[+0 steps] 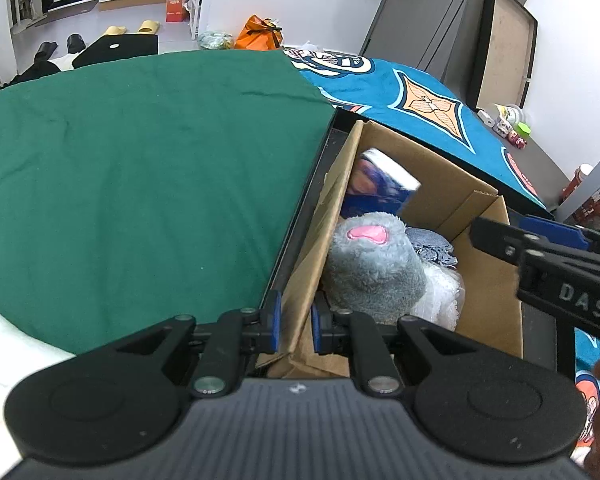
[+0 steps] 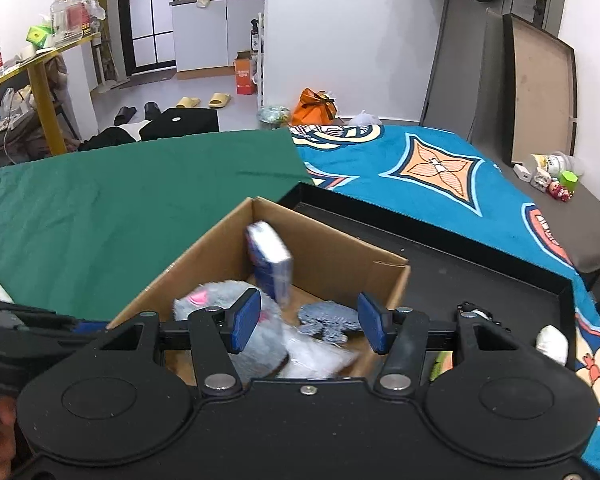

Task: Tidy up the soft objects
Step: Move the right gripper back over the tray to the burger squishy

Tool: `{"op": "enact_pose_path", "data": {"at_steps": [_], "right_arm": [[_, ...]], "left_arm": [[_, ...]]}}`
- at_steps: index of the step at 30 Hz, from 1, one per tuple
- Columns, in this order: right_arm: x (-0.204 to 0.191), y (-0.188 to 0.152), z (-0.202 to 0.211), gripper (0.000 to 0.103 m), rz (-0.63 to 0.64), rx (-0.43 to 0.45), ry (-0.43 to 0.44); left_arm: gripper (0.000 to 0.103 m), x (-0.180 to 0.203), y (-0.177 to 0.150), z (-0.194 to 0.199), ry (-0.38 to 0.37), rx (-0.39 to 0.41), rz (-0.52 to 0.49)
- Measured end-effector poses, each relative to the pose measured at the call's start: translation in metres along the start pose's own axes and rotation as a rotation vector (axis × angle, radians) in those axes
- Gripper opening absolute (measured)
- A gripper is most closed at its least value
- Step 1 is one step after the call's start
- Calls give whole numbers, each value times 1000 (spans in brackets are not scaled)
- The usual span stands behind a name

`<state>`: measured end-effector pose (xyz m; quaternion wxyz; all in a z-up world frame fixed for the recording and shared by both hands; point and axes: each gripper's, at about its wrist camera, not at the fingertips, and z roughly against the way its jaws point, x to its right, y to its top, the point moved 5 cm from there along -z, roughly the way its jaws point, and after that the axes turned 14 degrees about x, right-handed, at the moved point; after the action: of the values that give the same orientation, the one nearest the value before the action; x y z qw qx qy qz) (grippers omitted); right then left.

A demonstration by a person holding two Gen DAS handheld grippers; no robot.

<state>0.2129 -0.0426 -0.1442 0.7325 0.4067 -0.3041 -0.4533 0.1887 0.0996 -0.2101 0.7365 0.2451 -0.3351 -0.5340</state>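
Note:
A cardboard box [image 1: 476, 216] [image 2: 332, 256] stands in a black tray [image 2: 480, 272]. Inside lie a grey plush toy [image 1: 374, 268] [image 2: 260, 340] with a pink patch, a blue-and-white packet [image 1: 384, 184] [image 2: 270, 262], blurred and tilted, a grey knitted cloth [image 1: 432, 246] [image 2: 328, 320] and a clear plastic bag [image 1: 440, 296] [image 2: 316, 356]. My left gripper [image 1: 296, 322] is shut on the box's left wall. My right gripper [image 2: 306, 322] is open and empty above the box; it also shows in the left wrist view [image 1: 540, 252].
A green cloth [image 1: 140, 184] [image 2: 120, 208] and a blue patterned cover [image 1: 420, 96] [image 2: 440, 176] lie over the bed. A white soft object [image 2: 552, 344] lies in the tray at right. Small toys [image 2: 552, 184] sit by the wall.

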Motion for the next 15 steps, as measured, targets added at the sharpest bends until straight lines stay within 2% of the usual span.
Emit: {"op": "enact_pose_path", "data": {"at_steps": [7, 15], "right_arm": [[19, -2, 9, 54, 19, 0, -28], [50, -11, 11, 54, -3, -12, -55]], "left_arm": [[15, 5, 2, 1, 23, -4, -24], [21, 11, 6, 2, 71, -12, -65]]}}
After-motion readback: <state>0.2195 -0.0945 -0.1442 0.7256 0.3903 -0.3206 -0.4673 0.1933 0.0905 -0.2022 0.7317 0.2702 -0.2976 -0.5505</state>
